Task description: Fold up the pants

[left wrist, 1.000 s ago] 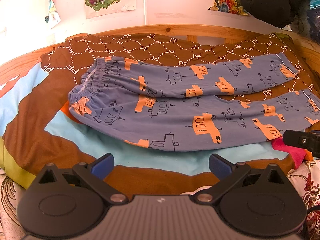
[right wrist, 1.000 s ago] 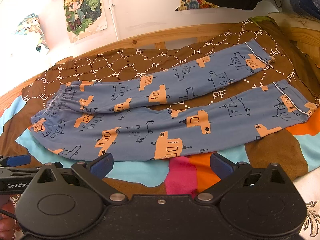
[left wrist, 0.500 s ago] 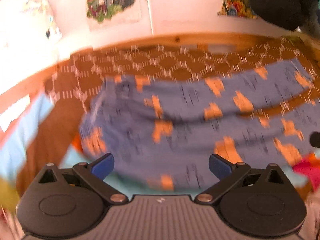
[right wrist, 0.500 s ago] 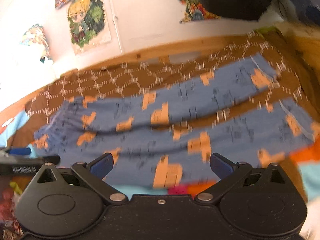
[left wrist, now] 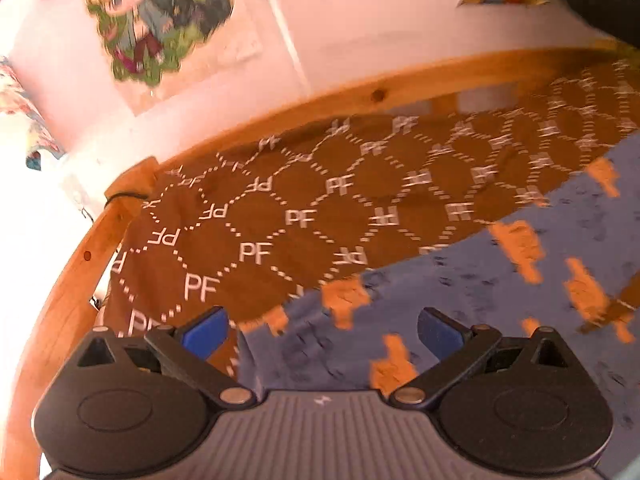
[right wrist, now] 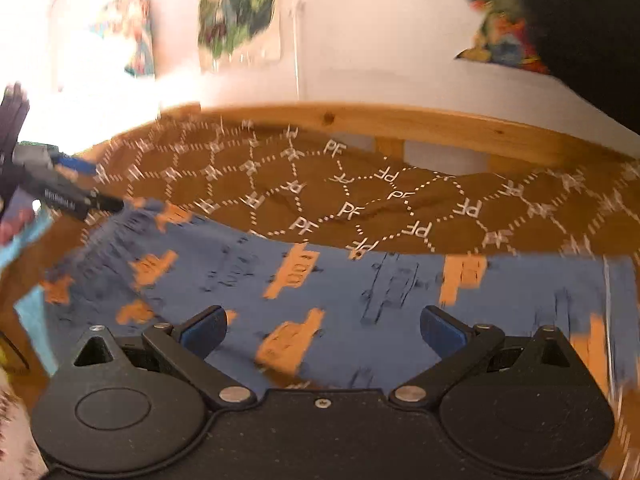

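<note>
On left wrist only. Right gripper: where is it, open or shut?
Observer: The right gripper is open, low over a leg of the pants, gripping nothing.
Operator: Near the cuff?
Observer: Yes. The cuff with white piping lies just to its right.
Operator: See my side from there?
Observer: Yes. The left gripper shows at the picture's left edge, by the waistband end. It is too blurred to tell whether it touches the cloth.
</note>
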